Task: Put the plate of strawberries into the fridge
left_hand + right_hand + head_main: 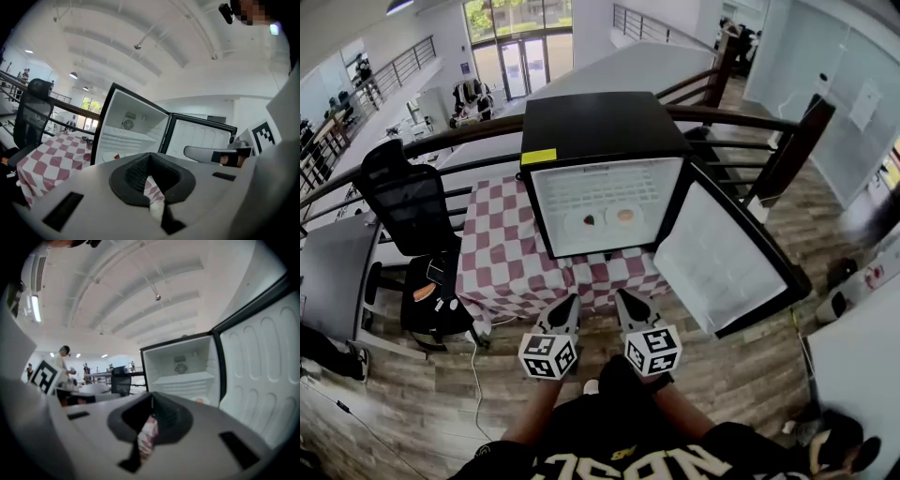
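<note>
A black mini fridge (pixel 600 122) stands on a red-and-white checkered table (pixel 502 253), its door (pixel 722 253) swung wide to the right. On its lower shelf lie a white plate with a strawberry (pixel 589 221) and, beside it, a plate with something orange (pixel 625 217). The left gripper view shows the fridge interior (pixel 126 124) with the strawberry plate (pixel 112 157) low inside. My left gripper (pixel 565 307) and right gripper (pixel 630 305) hover side by side before the table's front edge, both shut and empty. Both point at the fridge.
A black office chair (pixel 408 202) stands left of the table, next to a grey desk (pixel 333 272). A dark railing (pixel 750 122) runs behind the fridge. The open door reaches out over the wooden floor (pixel 750 375) on my right.
</note>
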Tool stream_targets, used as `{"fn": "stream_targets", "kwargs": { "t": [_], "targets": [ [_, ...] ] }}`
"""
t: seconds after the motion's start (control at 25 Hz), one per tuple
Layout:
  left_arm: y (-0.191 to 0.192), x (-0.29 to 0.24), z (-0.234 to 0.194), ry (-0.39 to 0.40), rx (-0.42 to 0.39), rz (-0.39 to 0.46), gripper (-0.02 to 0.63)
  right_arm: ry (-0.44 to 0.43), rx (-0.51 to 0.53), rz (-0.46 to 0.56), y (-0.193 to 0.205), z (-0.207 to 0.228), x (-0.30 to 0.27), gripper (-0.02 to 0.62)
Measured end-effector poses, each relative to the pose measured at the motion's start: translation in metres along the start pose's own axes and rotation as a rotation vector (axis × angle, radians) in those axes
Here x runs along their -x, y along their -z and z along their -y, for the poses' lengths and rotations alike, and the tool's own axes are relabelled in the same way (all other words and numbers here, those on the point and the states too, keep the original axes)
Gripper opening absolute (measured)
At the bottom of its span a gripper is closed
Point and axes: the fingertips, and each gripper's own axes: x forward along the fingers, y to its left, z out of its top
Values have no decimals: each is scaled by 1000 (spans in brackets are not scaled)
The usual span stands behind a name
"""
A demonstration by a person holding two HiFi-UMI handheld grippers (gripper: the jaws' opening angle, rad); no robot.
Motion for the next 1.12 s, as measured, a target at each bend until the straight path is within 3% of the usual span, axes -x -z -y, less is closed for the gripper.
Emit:
{"fn": "stream_targets", "kwargs": {
  "t": [0.16, 0.28, 0.52, 0.84, 1.12],
  "targets": [
    [-31, 9, 16, -43, -67, 79, 17, -39, 41, 1, -14, -13, 10, 20],
    [-34, 17, 33, -77, -76, 83, 17, -61, 57, -28, -14, -18, 24, 20],
    [-25, 32, 60, -129, -55, 73, 17, -69, 28, -19, -21, -2, 52, 20],
    [-20, 44, 89, -179, -119, 103, 17, -72, 59, 17, -33, 12, 82, 20],
    [15, 34, 111, -164, -101, 37, 18, -93, 67, -12, -16, 20, 101, 20]
  ]
}}
